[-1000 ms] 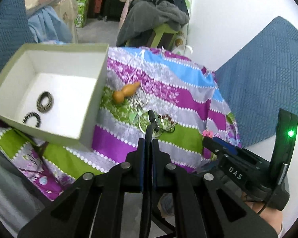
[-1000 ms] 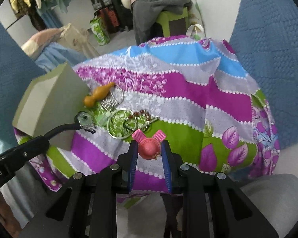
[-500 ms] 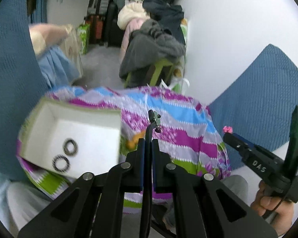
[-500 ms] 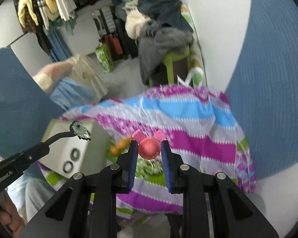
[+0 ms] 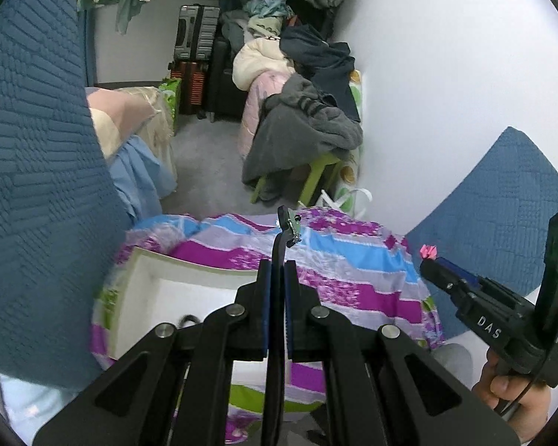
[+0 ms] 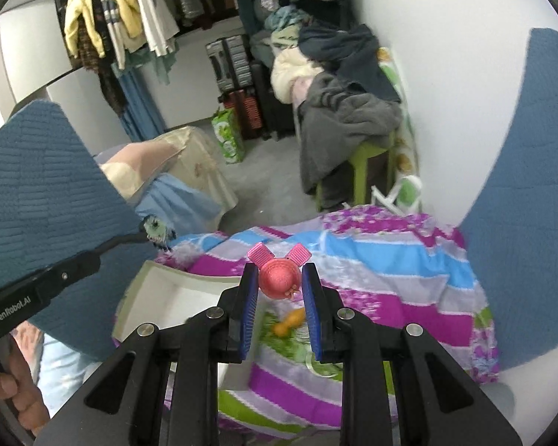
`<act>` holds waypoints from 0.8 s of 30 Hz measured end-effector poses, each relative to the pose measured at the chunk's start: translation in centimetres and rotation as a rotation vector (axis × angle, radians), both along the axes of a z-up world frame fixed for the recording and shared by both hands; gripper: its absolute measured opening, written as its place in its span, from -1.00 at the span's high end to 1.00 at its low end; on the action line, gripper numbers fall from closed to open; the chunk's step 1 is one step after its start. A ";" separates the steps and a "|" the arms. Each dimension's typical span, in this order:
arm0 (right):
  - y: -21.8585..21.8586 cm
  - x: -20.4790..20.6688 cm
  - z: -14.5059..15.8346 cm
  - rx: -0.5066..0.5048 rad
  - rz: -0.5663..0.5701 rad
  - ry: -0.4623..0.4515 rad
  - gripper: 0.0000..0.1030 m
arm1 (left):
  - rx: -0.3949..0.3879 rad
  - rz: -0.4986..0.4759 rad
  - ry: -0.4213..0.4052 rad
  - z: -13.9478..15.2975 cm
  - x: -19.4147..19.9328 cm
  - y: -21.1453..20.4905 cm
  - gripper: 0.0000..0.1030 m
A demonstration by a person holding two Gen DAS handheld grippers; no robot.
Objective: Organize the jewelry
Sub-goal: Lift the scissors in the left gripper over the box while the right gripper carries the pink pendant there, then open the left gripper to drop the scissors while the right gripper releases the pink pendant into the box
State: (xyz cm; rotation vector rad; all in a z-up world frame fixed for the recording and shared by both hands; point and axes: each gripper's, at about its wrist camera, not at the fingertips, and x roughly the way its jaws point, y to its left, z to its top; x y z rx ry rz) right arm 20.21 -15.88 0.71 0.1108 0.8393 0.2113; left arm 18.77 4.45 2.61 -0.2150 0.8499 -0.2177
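Right gripper [image 6: 280,285] raised above the table, blue-padded fingers [image 6: 248,304] closed on a round pink hair clip [image 6: 279,278] with two ribbed ears poking up past the tips. Below, a striped cloth [image 6: 372,282] in purple, blue, grey and green. White box [image 6: 160,301] at the cloth's left side, open top, contents blurred. Orange gourd-shaped trinket [image 6: 288,323] lying on the cloth just right of the box, seen between the fingers. Left gripper [image 6: 104,249] reaching in from the lower left, pinching a thin dark hairband whose tip carries a small greenish ornament [image 6: 155,231], held in the air above the box's far corner. Clothes heaped on a green stool [image 6: 364,160] behind.
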 end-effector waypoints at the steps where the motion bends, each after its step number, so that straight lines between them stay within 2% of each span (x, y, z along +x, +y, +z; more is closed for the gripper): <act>1: 0.7 0.2 -0.2 -0.001 0.007 0.007 0.59 | 0.003 0.000 0.005 -0.3 0.2 0.5 0.89; 7: 4.9 0.8 -3.2 -0.005 0.050 0.048 0.58 | 0.013 -0.015 0.057 -3.3 1.4 3.4 0.89; 15: 9.5 1.4 -9.4 -0.013 0.130 0.155 0.58 | 0.016 -0.021 0.177 -10.0 2.3 5.7 0.89; 18: 10.7 1.4 -11.7 -0.024 0.149 0.202 0.58 | 0.016 -0.025 0.228 -12.6 2.5 6.2 0.89; 24: 12.0 1.0 -15.2 -0.041 0.182 0.274 0.58 | 0.020 -0.031 0.297 -15.9 2.2 6.4 0.89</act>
